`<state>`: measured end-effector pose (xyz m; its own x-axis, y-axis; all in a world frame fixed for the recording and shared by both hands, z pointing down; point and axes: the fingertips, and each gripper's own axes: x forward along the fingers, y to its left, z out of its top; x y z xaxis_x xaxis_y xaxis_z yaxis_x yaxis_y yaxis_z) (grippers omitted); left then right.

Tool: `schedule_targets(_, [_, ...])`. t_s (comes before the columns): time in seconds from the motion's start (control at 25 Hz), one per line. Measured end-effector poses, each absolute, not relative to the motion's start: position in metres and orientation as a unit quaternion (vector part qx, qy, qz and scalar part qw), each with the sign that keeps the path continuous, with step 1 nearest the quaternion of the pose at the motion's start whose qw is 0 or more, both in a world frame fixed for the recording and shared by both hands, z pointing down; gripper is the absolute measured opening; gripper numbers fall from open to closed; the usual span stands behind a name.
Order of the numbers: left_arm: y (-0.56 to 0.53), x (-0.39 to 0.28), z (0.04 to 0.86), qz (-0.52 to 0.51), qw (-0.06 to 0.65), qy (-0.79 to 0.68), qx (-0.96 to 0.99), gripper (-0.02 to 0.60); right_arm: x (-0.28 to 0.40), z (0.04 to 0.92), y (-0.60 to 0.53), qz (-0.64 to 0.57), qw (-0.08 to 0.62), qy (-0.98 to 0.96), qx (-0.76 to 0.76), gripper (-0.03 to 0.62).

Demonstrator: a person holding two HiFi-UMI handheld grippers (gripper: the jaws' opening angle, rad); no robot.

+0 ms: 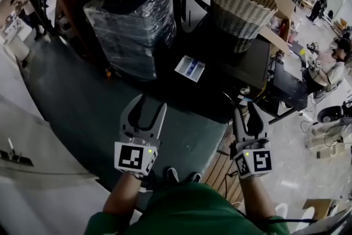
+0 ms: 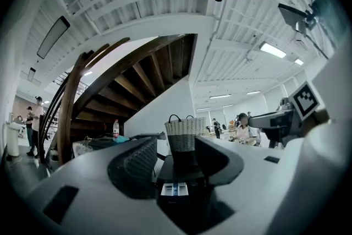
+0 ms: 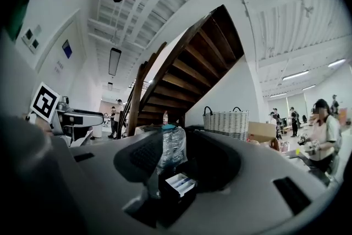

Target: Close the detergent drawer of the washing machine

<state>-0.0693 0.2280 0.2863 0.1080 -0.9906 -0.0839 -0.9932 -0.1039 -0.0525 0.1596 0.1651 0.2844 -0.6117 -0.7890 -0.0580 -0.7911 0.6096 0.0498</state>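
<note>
Washing machine (image 1: pixel 231 63): dark body straight ahead of both grippers. Plastic-wrapped bundle (image 1: pixel 132 27): ahead and to the left of the left gripper (image 1: pixel 153 103). Wicker basket (image 1: pixel 242 5): on the machine's top, beyond the right gripper (image 1: pixel 246 111). The 2 grippers: jaws spread apart, nothing between the pads of either. Detergent drawer (image 1: pixel 190 68): white with blue inserts, pulled out of the machine's front, ahead of and between the 2 grippers, well apart from both.

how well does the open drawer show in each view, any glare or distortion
Head view: pale drawer clear against the dark washer, edges curved. Left gripper view: heavy fisheye, drawer small, dim. Right gripper view: same fisheye, drawer brighter.
</note>
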Motion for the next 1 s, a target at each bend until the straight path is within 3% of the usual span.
schedule_targets(0.12, [0.228,-0.079,0.288,0.014,0.046,0.665,-0.745,0.227,0.155,0.282,0.164,0.037,0.013,0.892,-0.450,0.192])
schedule_targets(1.0, [0.179,-0.130,0.355,0.003,-0.017,0.660,-0.751,0.229,0.095,0.307,0.111,0.034,-0.009,0.895,-0.444,0.192])
